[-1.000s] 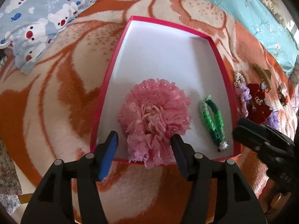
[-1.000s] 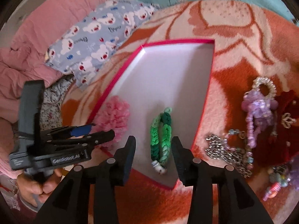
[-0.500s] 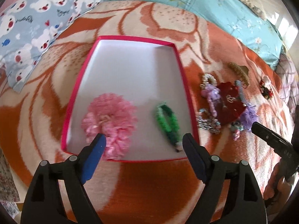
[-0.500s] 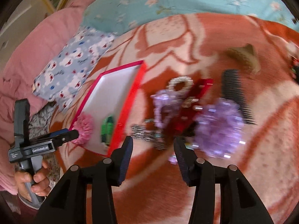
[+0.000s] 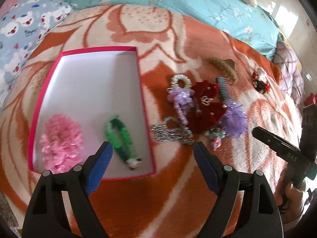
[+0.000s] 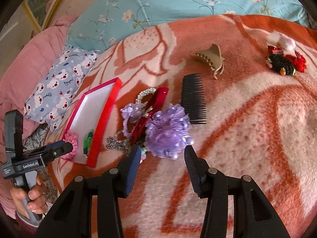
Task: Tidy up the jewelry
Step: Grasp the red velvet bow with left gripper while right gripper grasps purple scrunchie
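A pink-rimmed box (image 5: 99, 49) with a white floor lies on the blanket. It holds a pink scrunchie (image 5: 61, 142) and a green woven bracelet (image 5: 118, 136). My left gripper (image 5: 152, 148) hangs open and empty over the box's near right corner. To the right of the box lies a pile: silver chain (image 5: 170, 133), lilac bead piece (image 5: 181, 99), dark red bow (image 5: 208, 107), purple scrunchie (image 6: 168, 130). My right gripper (image 6: 162, 152) is open, and the purple scrunchie's near edge lies between its fingertips without touching the pads.
A black comb (image 6: 193, 99), a beige claw clip (image 6: 210, 59) and a red-and-black hair clip (image 6: 283, 63) lie farther out on the orange-and-cream blanket. A bear-print pillow (image 6: 59, 87) and teal bedding lie behind the box. A hand (image 6: 29, 198) holds the left gripper's handle.
The left jaws widened and drew back from the pink scrunchie, which stays in the box. The right gripper swung from above the green bracelet to the purple scrunchie.
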The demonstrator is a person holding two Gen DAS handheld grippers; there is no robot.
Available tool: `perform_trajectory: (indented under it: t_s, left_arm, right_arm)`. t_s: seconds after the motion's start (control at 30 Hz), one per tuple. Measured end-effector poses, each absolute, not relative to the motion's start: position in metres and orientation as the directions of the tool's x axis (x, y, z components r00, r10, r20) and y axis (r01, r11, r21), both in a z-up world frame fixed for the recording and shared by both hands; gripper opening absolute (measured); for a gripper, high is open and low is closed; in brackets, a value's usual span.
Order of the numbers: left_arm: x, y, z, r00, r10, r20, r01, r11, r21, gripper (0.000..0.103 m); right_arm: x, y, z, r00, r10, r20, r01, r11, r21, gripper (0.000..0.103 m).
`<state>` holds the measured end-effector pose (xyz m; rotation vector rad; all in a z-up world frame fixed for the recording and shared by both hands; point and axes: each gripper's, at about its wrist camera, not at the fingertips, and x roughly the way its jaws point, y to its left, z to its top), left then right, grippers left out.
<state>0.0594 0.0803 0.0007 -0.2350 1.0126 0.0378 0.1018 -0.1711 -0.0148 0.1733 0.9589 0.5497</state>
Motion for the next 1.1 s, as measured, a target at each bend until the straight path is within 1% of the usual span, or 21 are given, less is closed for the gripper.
perform_trajectory:
  t_s: [0.1, 0.2, 0.27, 0.47, 0.5, 0.57, 0.6, 0.7, 0.8, 0.87, 0.93, 1.0, 1.03, 1.1]
  left_arm:
    - [0.067, 0.068, 0.000, 0.530, -0.102, -0.842, -0.112, 0.976, -0.188, 0.084]
    - [0.076, 0.054, -0.004, 0.525, -0.130, -0.841, -0.073, 0.978, -0.197, 0.084]
    - [0.083, 0.045, -0.006, 0.522, -0.151, -0.839, -0.043, 0.978, -0.203, 0.084]
    - [0.105, 0.019, -0.016, 0.500, -0.172, -0.849, 0.018, 0.982, -0.188, 0.084]
    - [0.109, 0.016, -0.018, 0.496, -0.178, -0.850, 0.027, 0.981, -0.190, 0.084]
    - [0.118, 0.009, -0.025, 0.482, -0.186, -0.857, 0.038, 0.981, -0.191, 0.084]
    - [0.123, 0.006, -0.029, 0.472, -0.184, -0.862, 0.041, 0.982, -0.187, 0.084]
    - [0.137, -0.002, -0.037, 0.459, -0.181, -0.870, 0.050, 0.983, -0.178, 0.084]
    - [0.151, -0.009, -0.043, 0.459, -0.169, -0.872, 0.052, 0.985, -0.163, 0.084]
    - [0.159, -0.011, -0.046, 0.458, -0.150, -0.876, 0.039, 0.988, -0.148, 0.068]
    - [0.167, -0.011, -0.051, 0.441, -0.174, -0.881, 0.035, 0.984, -0.176, 0.027]
    - [0.168, -0.009, -0.051, 0.445, -0.175, -0.878, 0.028, 0.983, -0.181, 0.022]
    - [0.167, -0.008, -0.050, 0.452, -0.176, -0.874, 0.028, 0.983, -0.184, 0.017]
    - [0.163, -0.004, -0.046, 0.465, -0.186, -0.866, 0.025, 0.980, -0.197, 0.015]
  right_arm:
    - [0.106, -0.172, -0.020, 0.442, 0.520, -0.731, -0.362, 0.849, 0.386, 0.048]
    - [0.112, -0.169, -0.028, 0.428, 0.526, -0.735, -0.354, 0.846, 0.400, 0.051]
    - [0.116, -0.167, -0.032, 0.419, 0.528, -0.739, -0.352, 0.844, 0.404, 0.052]
    - [0.131, -0.166, -0.044, 0.413, 0.535, -0.737, -0.343, 0.841, 0.418, 0.052]
    - [0.133, -0.166, -0.045, 0.414, 0.536, -0.736, -0.345, 0.841, 0.418, 0.050]
    - [0.135, -0.169, -0.048, 0.418, 0.537, -0.733, -0.349, 0.840, 0.416, 0.034]
    - [0.136, -0.170, -0.048, 0.418, 0.540, -0.730, -0.350, 0.838, 0.419, 0.016]
    - [0.134, -0.180, -0.043, 0.450, 0.528, -0.720, -0.348, 0.846, 0.403, 0.010]
    - [0.132, -0.196, -0.034, 0.483, 0.519, -0.705, -0.336, 0.854, 0.398, 0.008]
    - [0.132, -0.207, -0.028, 0.498, 0.518, -0.696, -0.323, 0.855, 0.406, 0.008]
    - [0.133, -0.216, -0.023, 0.507, 0.520, -0.687, -0.314, 0.854, 0.415, 0.008]
    - [0.133, -0.222, -0.020, 0.515, 0.524, -0.678, -0.308, 0.852, 0.424, 0.008]
    - [0.133, -0.223, -0.018, 0.516, 0.526, -0.676, -0.307, 0.850, 0.427, 0.008]
    - [0.132, -0.224, -0.015, 0.519, 0.533, -0.669, -0.309, 0.846, 0.435, 0.008]
